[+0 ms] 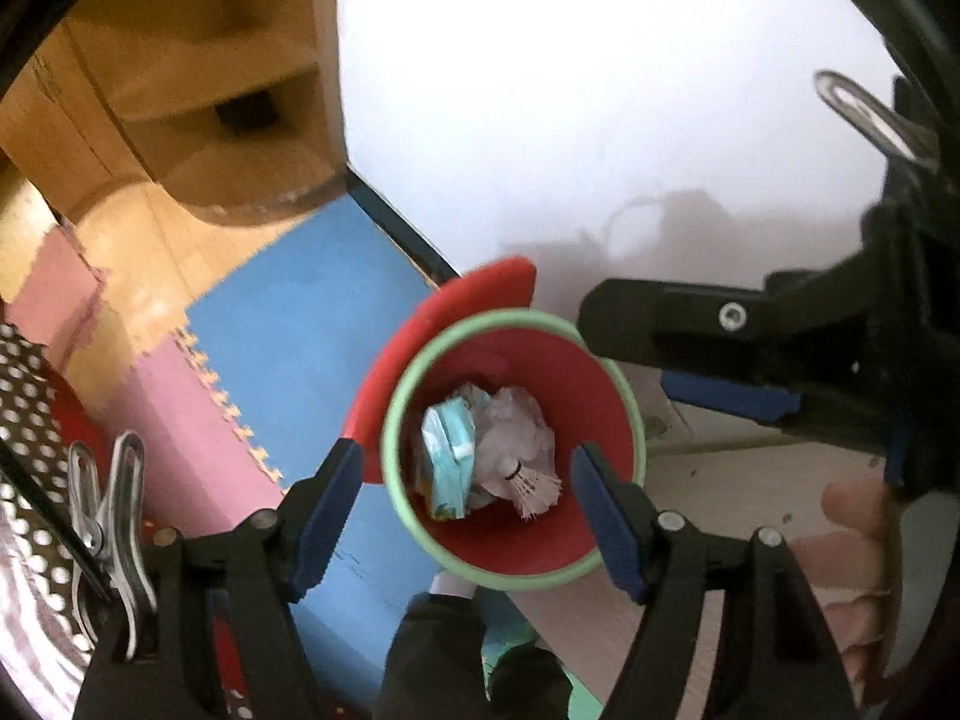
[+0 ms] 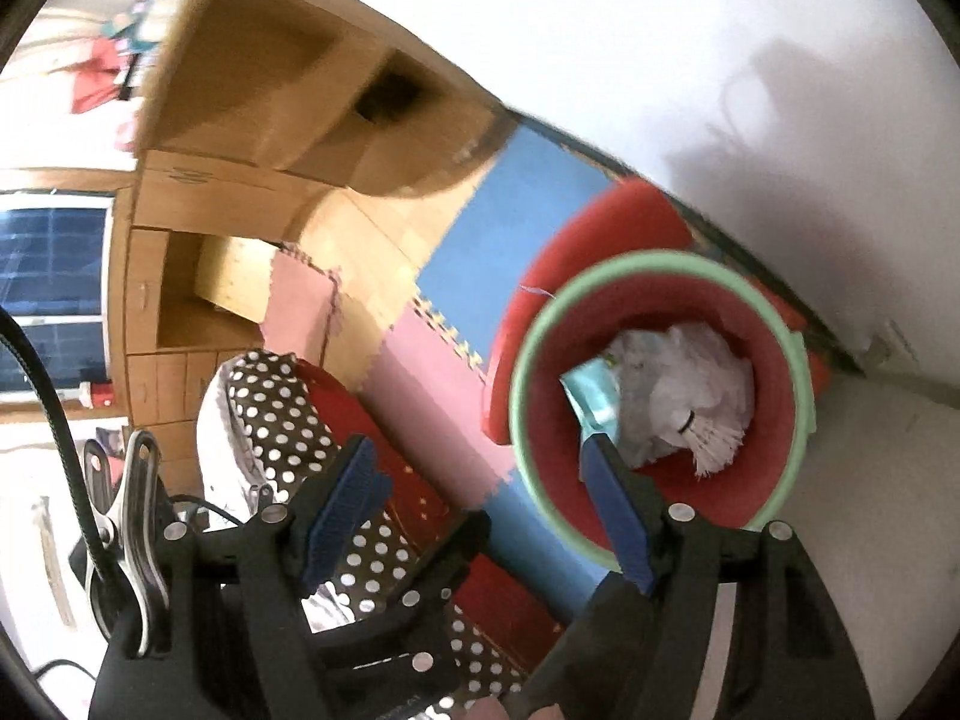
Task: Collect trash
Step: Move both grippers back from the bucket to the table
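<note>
foam floor mats (image 1: pixel 282 324) carry a red bin (image 1: pixel 516 552) with crumpled paper (image 1: pixel 516 426) and shuttlecock (image 1: pixel 534 483); left gripper (image 1: pixel 468 510) and right gripper (image 2: pixel 486 510) gape wide, empty.

bin (image 1: pixel 606 546) at lower centre of the left wrist frame, on the floor against the wall (image 1: pixel 570 90) | in bin: carton (image 1: pixel 447 459) left, crumpled paper (image 1: pixel 516 420) right, shuttlecock (image 1: pixel 534 483) on the paper | foam mats (image 1: pixel 288 312) left of bin | cabinet (image 1: pixel 198 78) upper left
</note>
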